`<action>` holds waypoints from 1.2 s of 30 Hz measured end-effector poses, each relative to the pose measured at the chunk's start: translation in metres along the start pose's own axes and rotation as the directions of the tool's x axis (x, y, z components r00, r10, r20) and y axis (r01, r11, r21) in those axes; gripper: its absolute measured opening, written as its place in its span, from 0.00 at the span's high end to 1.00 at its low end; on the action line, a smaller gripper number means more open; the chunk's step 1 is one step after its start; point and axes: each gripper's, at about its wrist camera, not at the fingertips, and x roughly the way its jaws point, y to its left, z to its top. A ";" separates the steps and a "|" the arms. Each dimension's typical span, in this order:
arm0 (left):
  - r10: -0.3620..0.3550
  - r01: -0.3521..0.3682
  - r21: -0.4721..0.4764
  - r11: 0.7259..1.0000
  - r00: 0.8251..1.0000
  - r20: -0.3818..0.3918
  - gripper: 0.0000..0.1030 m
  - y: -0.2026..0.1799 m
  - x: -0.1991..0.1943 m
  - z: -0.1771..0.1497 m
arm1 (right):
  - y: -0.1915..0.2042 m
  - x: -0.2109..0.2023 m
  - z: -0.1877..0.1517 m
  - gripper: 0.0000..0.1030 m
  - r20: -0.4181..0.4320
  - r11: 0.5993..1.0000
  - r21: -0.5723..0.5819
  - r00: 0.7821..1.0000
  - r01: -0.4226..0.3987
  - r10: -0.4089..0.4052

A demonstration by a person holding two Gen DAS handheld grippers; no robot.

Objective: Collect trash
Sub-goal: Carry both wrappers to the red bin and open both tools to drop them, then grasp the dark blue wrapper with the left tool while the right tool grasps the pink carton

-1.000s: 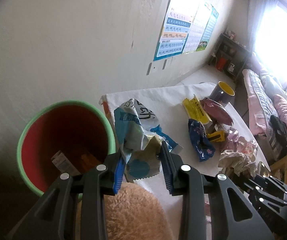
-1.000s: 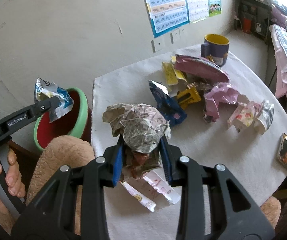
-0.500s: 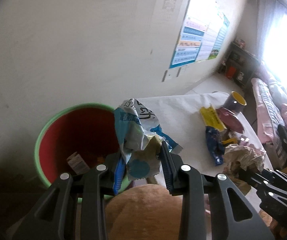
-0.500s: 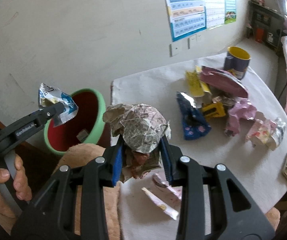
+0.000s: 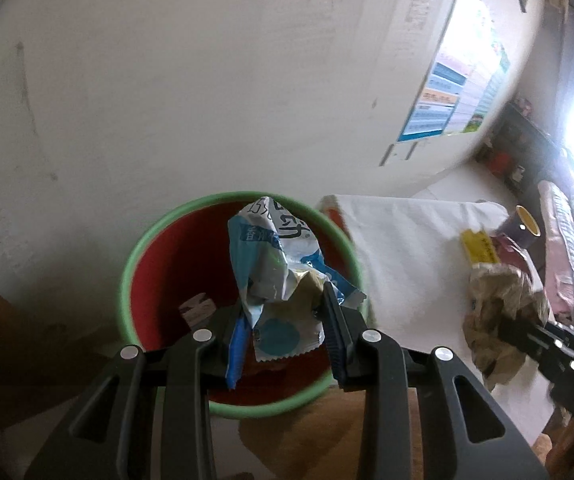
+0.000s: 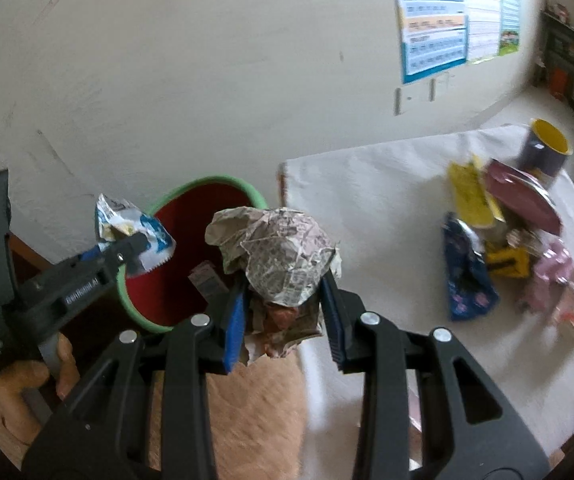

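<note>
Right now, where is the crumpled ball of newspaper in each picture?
Left wrist view: the crumpled ball of newspaper sits at the right edge, pinched in the right claw, over the white table.
Right wrist view: it is dead centre, squeezed between that claw's blue pads.
Shared landmark: the red bin with the green rim, left of the ball in both.

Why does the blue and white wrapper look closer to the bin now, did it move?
Yes. The blue and white wrapper went from the table side to over the bin.
</note>
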 end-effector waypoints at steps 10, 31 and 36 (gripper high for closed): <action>0.032 -0.035 -0.053 0.998 0.998 -0.054 0.70 0.031 0.022 -0.005 | 0.032 0.052 0.024 0.67 -0.077 0.997 -0.007 0.994 -0.083 0.082; 0.092 -0.097 -0.067 0.993 0.994 -0.066 0.36 0.035 0.033 -0.005 | 0.049 0.078 0.039 0.42 -0.082 0.987 -0.003 0.984 -0.161 0.160; 0.056 -0.061 -0.072 0.996 0.996 -0.062 0.36 0.028 0.022 -0.006 | 0.028 0.049 0.039 0.40 -0.044 0.988 -0.003 0.987 -0.153 0.153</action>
